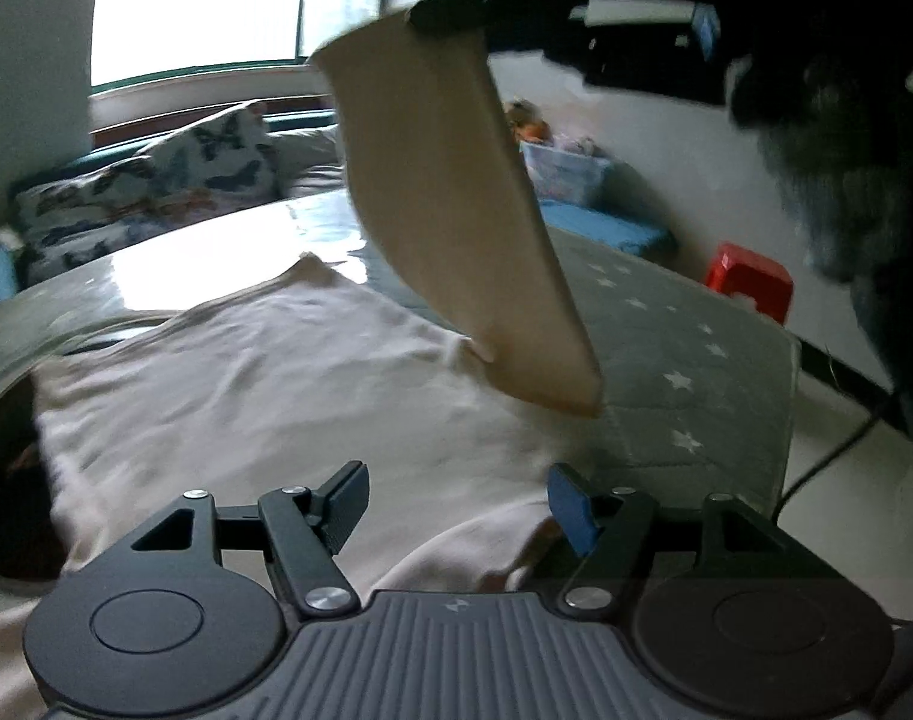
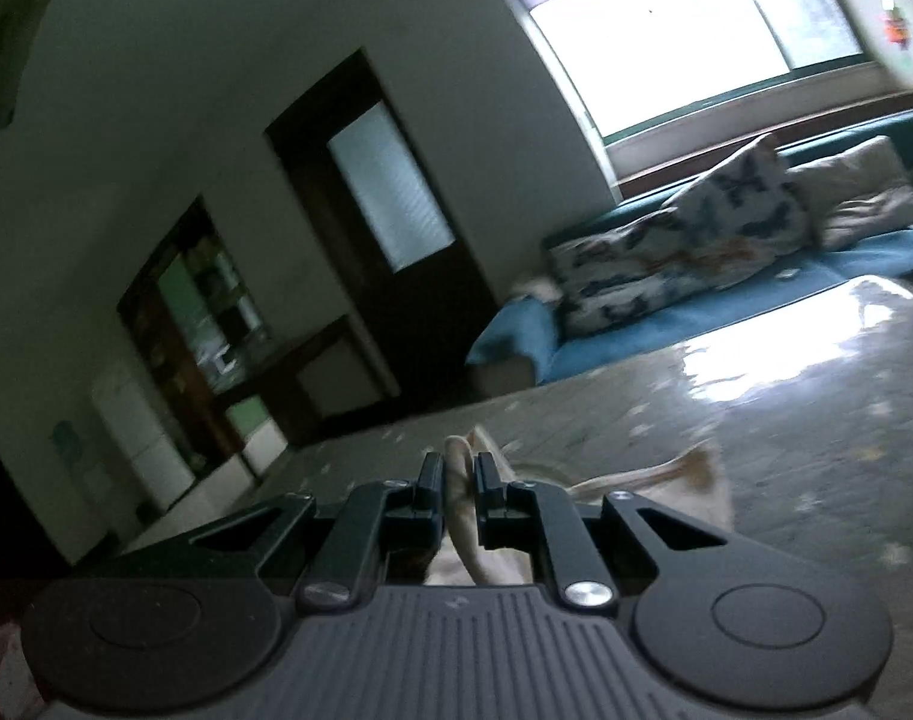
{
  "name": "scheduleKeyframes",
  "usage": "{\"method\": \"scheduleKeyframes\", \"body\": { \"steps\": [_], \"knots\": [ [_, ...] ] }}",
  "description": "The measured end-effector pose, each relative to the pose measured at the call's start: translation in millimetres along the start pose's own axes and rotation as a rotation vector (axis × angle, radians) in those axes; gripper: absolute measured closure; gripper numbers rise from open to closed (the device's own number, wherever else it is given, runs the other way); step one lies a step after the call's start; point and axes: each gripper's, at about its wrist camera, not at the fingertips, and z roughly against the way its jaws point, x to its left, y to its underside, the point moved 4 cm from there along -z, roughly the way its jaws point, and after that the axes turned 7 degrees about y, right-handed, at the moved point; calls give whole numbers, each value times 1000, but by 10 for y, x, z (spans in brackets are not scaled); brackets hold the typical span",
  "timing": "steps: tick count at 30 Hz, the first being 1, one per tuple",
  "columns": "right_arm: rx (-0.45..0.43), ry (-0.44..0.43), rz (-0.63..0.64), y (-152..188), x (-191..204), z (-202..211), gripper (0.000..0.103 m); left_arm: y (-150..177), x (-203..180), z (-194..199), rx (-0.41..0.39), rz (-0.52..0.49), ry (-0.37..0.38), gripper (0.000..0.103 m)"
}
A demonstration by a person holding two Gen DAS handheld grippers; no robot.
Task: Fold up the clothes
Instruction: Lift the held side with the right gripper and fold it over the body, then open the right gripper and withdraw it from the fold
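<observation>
Room w/ a big bright window (image 1: 240,6), teal sofa (image 2: 684,324) carrying butterfly-print cushions (image 1: 150,192). Grey star-print surface (image 1: 684,324), glossy where the light's hitting it. Pale cream garment (image 1: 264,384) is lying spread flat across it, soft and wrinkly. One long tan panel of it (image 1: 456,222) is hanging diagonally, top-left down to bottom-right. Right hand-held gripper (image 2: 459,474) is clamping that cloth tight. Left hand-held gripper (image 1: 456,504) is hovering over the garment w/ jaws apart, nothing between them.
</observation>
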Motion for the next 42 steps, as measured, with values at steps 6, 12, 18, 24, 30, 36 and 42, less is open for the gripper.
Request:
{"method": "scheduleKeyframes", "body": {
  "steps": [6, 12, 18, 24, 30, 36, 42],
  "knots": [
    [118, -45, 69, 314, 394, -446, 93, 77, 210, 144, -16, 64, -42, 31],
    [228, -89, 103, 601, 589, -628, 85, 144, 342, 152, -15, 110, -58, 31],
    [227, -82, 145, 627, 602, -531, 78, 216, 413, 141, -1, 136, -65, 31],
    [209, 24, 194, 564, 297, -305, 69, 269, 462, 198, -6, 140, -77, 31],
    [220, 152, 229, 653, -102, -28, 64, 313, 544, 284, -3, 153, -107, 29],
    [256, 261, 263, 823, -444, 166, 63, 331, 592, 364, -2, 158, -134, 29],
    [278, 315, 259, 967, -675, 320, 62, 336, 635, 447, -5, 161, -167, 29]
  ]
}}
